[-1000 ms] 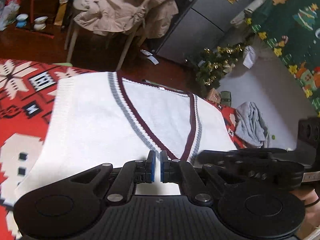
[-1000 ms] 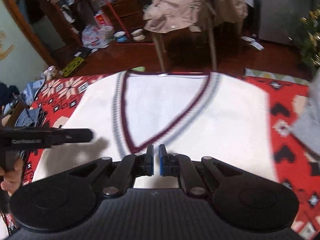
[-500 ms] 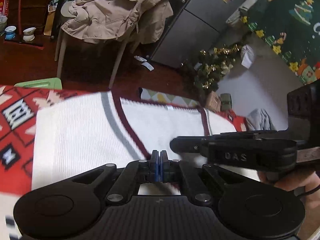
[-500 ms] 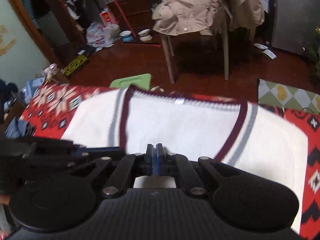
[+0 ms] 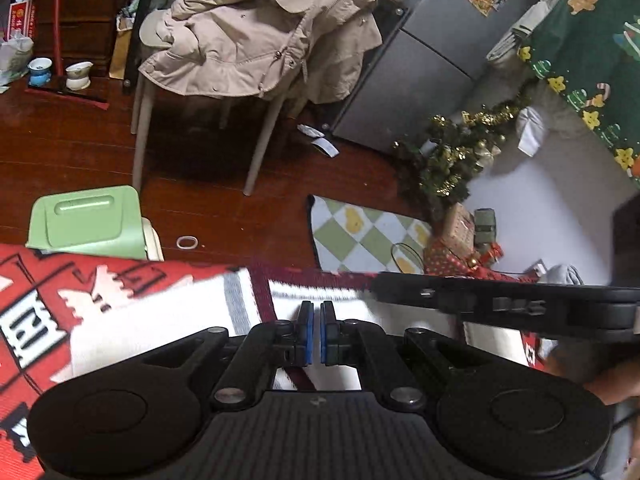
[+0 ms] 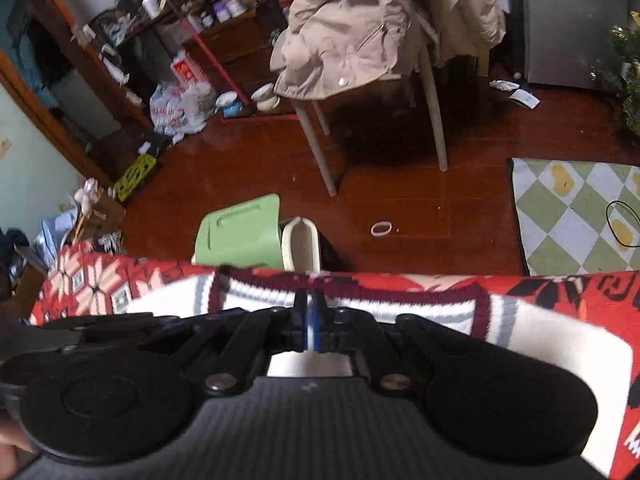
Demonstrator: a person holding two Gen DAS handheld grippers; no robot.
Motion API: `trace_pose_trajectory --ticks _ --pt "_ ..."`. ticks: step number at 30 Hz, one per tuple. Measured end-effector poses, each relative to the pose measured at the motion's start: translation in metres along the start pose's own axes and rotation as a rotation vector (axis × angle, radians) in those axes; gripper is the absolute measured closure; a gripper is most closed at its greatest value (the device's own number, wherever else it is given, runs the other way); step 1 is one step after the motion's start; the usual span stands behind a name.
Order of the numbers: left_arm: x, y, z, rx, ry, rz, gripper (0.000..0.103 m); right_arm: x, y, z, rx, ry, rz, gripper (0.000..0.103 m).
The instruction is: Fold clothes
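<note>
A white V-neck vest (image 5: 160, 320) with maroon and grey trim lies on a red patterned cloth (image 5: 40, 280). Only its collar end shows past my fingers. My left gripper (image 5: 314, 312) sits over the collar band, pads nearly together, with vest fabric under and behind them. My right gripper (image 6: 308, 304) hangs over the back of the neckline. Its jaws are opening, with a thin sliver of white fabric between the pads. The vest (image 6: 540, 336) bulges up in a rounded fold at the right. Each gripper shows beside the other: the right gripper (image 5: 500, 304) and the left gripper (image 6: 100, 328).
Beyond the cloth's far edge is dark wooden floor. On it stand a green stool (image 5: 88, 220), a chair draped with a beige coat (image 5: 260, 40) and a checkered mat (image 5: 360, 236). A small decorated tree (image 5: 452, 160) and a grey fridge (image 5: 420, 72) stand at the right.
Both grippers have travelled forward over the vest toward its collar, and far less of the vest now shows ahead. The right gripper has come close beside the left, and its pads have parted slightly.
</note>
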State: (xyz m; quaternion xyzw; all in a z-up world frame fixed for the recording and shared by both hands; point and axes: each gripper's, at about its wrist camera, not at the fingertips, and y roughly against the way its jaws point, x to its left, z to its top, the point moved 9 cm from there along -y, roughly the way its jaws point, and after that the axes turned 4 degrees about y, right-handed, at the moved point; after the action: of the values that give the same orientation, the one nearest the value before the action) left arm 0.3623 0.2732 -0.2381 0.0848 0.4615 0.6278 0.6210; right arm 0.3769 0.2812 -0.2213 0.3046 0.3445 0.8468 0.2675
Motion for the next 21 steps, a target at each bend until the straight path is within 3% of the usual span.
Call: trace_pose_trajectory --ticks 3,7,11,15,21 --pt "-0.007 0.009 0.000 -0.005 -0.002 -0.034 0.100 -0.006 0.015 0.001 0.010 -0.012 -0.015 0.095" --pt "-0.021 0.011 -0.010 0.034 -0.053 -0.056 0.100 -0.009 0.030 -0.016 0.090 0.076 -0.032 0.095" --pt "-0.025 0.000 -0.020 0.071 -0.095 -0.014 0.100 -0.006 0.029 -0.039 0.175 0.142 -0.048 0.095" --pt "-0.020 -0.005 -0.015 0.049 -0.072 -0.004 0.101 -0.005 0.020 -0.040 0.148 0.129 -0.051 0.096" --pt "-0.015 -0.016 0.000 0.027 -0.045 0.004 0.101 -0.011 0.000 -0.011 0.095 0.090 -0.075 0.099"
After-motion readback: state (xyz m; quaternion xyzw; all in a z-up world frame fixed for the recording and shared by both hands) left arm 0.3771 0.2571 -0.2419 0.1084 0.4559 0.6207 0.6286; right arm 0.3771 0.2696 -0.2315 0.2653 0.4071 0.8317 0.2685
